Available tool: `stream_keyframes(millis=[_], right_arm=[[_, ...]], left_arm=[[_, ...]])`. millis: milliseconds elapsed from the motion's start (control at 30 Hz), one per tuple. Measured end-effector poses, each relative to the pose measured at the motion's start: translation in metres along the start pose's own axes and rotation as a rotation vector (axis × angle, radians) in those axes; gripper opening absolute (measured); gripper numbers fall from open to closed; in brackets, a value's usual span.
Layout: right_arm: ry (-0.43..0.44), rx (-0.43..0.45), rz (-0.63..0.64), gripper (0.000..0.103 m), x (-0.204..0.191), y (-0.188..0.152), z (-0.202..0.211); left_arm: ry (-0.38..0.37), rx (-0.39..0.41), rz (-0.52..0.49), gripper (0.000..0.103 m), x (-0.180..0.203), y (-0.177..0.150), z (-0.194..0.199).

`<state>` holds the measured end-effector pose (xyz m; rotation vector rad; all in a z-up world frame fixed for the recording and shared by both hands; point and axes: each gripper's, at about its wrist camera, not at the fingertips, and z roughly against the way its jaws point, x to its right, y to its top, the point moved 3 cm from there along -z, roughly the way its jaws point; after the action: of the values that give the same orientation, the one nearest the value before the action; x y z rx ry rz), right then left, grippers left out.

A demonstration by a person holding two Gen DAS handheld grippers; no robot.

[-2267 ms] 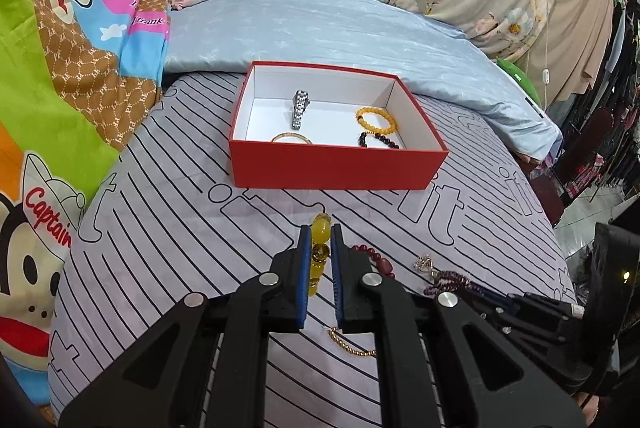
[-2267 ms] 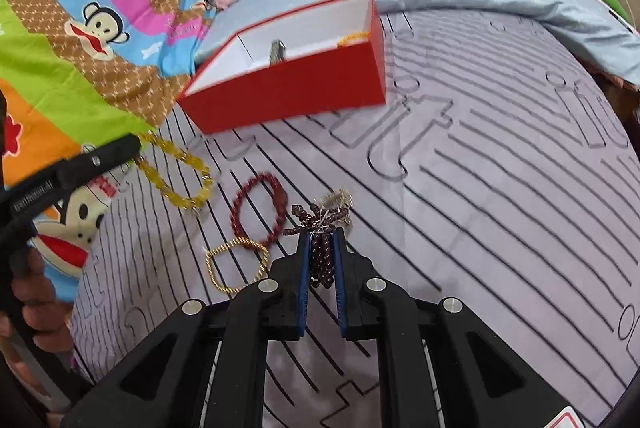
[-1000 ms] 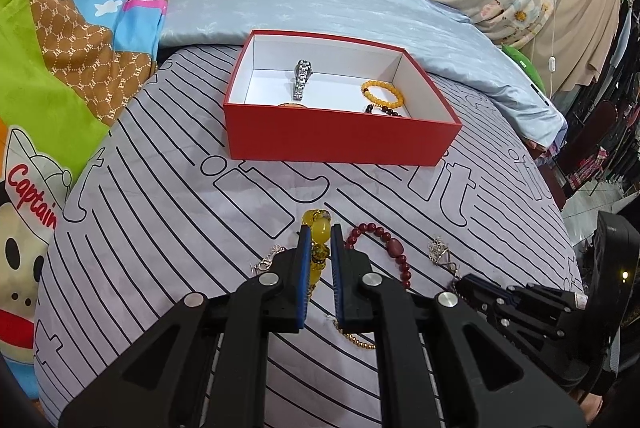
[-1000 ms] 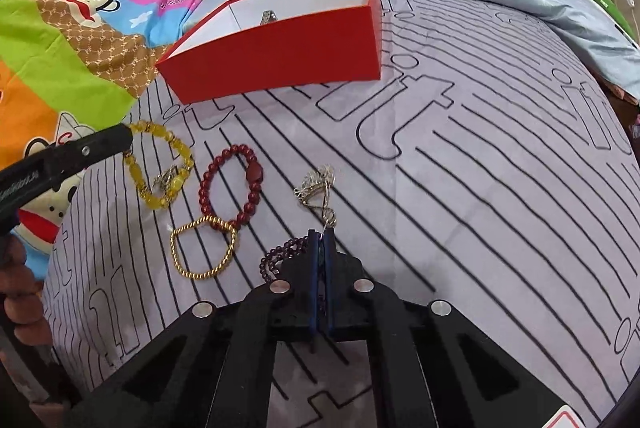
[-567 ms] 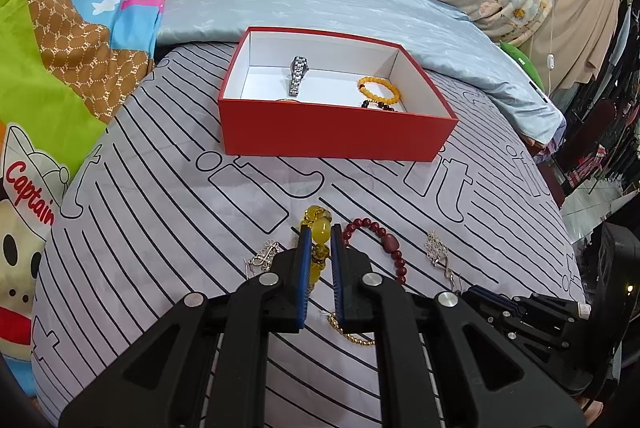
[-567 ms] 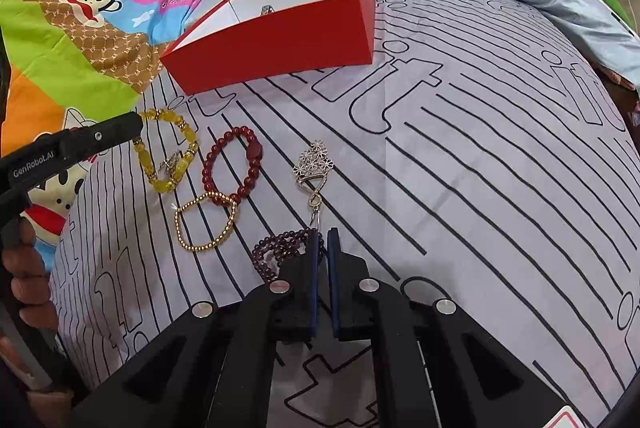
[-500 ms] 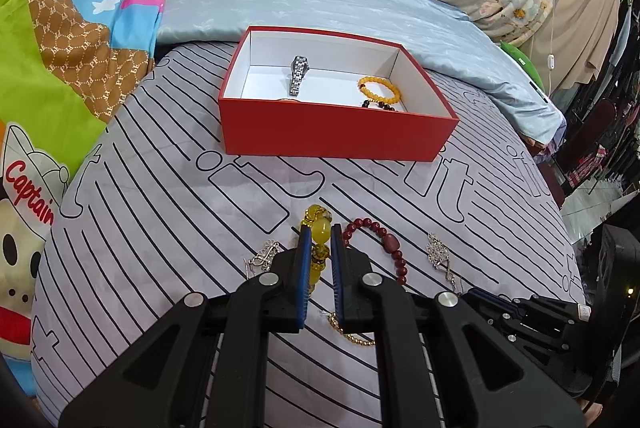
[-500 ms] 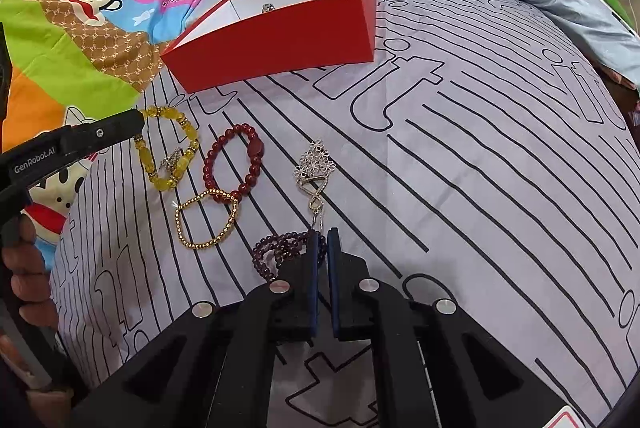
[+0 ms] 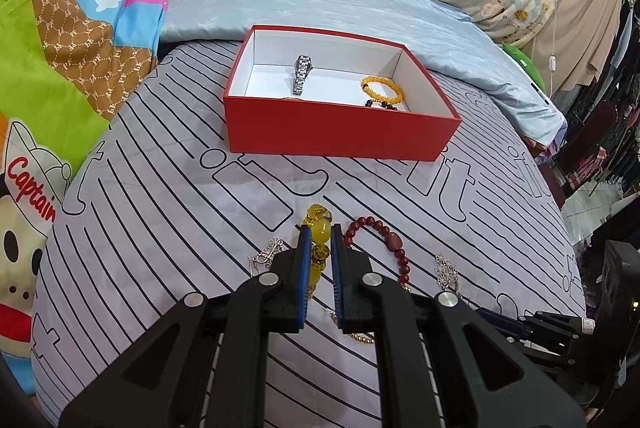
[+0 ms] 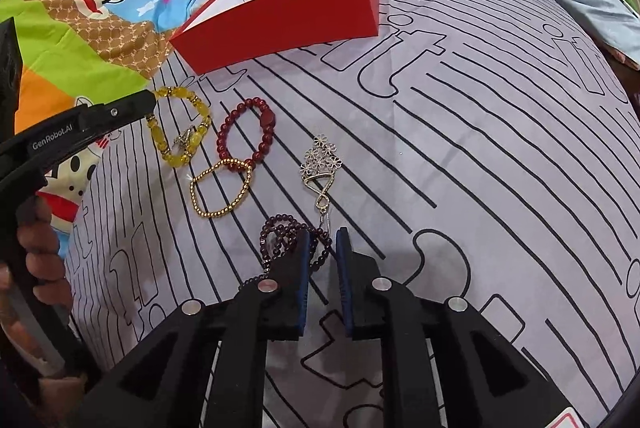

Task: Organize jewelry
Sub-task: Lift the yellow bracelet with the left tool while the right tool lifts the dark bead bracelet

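In the left wrist view, the left gripper [image 9: 320,232] pinches the yellow bead bracelet [image 9: 319,231]. Its two blue pads press on a big yellow bead from both sides. The bracelet lies on the striped sheet [image 9: 168,195], near the camera. Just right of it lies the red bead bracelet [image 9: 390,244]. Farther right is a little silver flower pendant [image 9: 446,268]. A small silver clasp piece [image 9: 268,252] lies just left of the gripper. A bit of a gold bead bracelet [image 9: 362,338] peeks out under the gripper. Far across the sheet sits the red box [image 9: 340,131], open on top and white inside. In it lie a silver watch [image 9: 302,73], an orange bead bracelet [image 9: 382,88] and some dark beads [image 9: 382,103] close beside that.

In the right wrist view, the right gripper [image 10: 322,248] has its fingers a little apart and they are opening. The dark purple bead bracelet [image 10: 280,236] lies on the sheet, partly between them and partly to their left. I cannot tell if the pads touch it. The silver flower pendant [image 10: 322,163] lies just beyond it. To the left lie the gold bead bracelet [image 10: 222,193], the red bead bracelet [image 10: 246,133] and the yellow bead bracelet [image 10: 180,131]. The left gripper [image 10: 144,103] reaches in from the left and touches the yellow one. A hand [image 10: 36,252] holds it. The red box [image 10: 288,23] sits far off, up and left.
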<state>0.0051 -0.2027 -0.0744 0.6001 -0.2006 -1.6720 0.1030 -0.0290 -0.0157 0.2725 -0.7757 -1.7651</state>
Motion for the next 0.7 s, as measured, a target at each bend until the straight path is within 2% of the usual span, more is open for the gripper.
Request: stream_keyframes(millis=[200, 400, 633, 700], right_arm=[[0.021, 0.018, -0.044, 0.018, 0.004, -0.004, 0.014], [0.036, -0.017, -0.061, 0.018, 0.002, -0.015, 0.011], [0.1, 0.016, -0.173, 0.019, 0.008, -0.014, 0.014], [0.113, 0.003, -0.165, 0.021, 0.004, -0.016, 0.014]], left_arm=[[-0.003, -0.001, 0.0, 0.009, 0.0, -0.001, 0.001], [-0.005, -0.006, 0.004, 0.009, 0.001, -0.004, 0.002], [0.0, -0.013, 0.0, 0.009, 0.001, -0.008, 0.003], [-0.002, -0.013, 0.004, 0.009, 0.0, -0.007, 0.002]])
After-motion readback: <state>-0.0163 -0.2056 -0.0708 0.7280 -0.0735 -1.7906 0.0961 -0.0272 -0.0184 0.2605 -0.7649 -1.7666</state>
